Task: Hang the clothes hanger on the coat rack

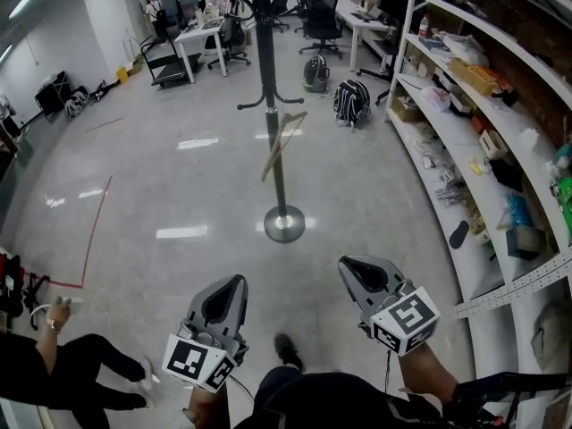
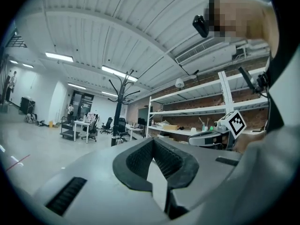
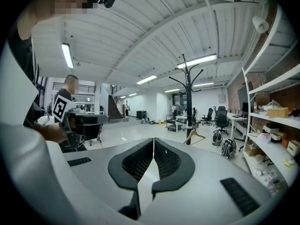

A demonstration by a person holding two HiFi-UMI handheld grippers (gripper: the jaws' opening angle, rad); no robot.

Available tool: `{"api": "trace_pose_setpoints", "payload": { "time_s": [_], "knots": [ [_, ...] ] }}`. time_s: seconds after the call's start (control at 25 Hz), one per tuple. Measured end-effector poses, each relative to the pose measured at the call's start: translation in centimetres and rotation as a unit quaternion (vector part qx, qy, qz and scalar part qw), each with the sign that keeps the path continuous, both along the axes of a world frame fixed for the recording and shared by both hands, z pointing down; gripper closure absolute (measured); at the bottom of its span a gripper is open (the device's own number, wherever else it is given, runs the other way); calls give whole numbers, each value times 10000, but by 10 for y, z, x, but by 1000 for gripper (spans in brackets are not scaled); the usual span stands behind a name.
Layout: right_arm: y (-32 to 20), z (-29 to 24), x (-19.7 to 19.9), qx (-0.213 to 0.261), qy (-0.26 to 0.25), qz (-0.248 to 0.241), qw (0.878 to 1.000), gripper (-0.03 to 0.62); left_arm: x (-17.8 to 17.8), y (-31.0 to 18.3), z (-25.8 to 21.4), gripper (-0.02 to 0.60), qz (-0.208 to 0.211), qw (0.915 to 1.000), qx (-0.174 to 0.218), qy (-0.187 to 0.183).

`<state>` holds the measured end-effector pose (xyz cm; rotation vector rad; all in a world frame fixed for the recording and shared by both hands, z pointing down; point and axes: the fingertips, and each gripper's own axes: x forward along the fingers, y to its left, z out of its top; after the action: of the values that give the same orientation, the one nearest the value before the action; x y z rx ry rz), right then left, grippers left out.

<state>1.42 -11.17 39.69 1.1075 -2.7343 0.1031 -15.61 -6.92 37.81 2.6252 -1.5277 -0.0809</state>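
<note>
The wooden clothes hanger (image 1: 282, 139) is hung on the coat rack (image 1: 266, 52). The left gripper (image 1: 236, 284) and right gripper (image 1: 349, 264) are pressed together, empty. The task is judged complete.

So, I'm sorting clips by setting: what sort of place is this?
Probably an open-plan office or workshop: black swivel office chairs at white desks, long white shelving against a brick wall, and a tall black coat rack.
</note>
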Motion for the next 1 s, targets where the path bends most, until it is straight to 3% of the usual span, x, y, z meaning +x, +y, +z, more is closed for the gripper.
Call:
{"api": "trace_pose_setpoints", "payload": {
  "time_s": [0.4,0.72,1.0],
  "knots": [
    [108,14,103,-153,-178,-196,9995,585,96,125,10,580,-280,9988,-290,-269],
    [173,-9,103,4,-435,-306,9986,585,105,206,-15,580,-378,9967,-290,-663],
    [256,0,94,39,-364,-171,9992,585,96,291,5,580,-328,9979,-214,-507]
  ]
}}
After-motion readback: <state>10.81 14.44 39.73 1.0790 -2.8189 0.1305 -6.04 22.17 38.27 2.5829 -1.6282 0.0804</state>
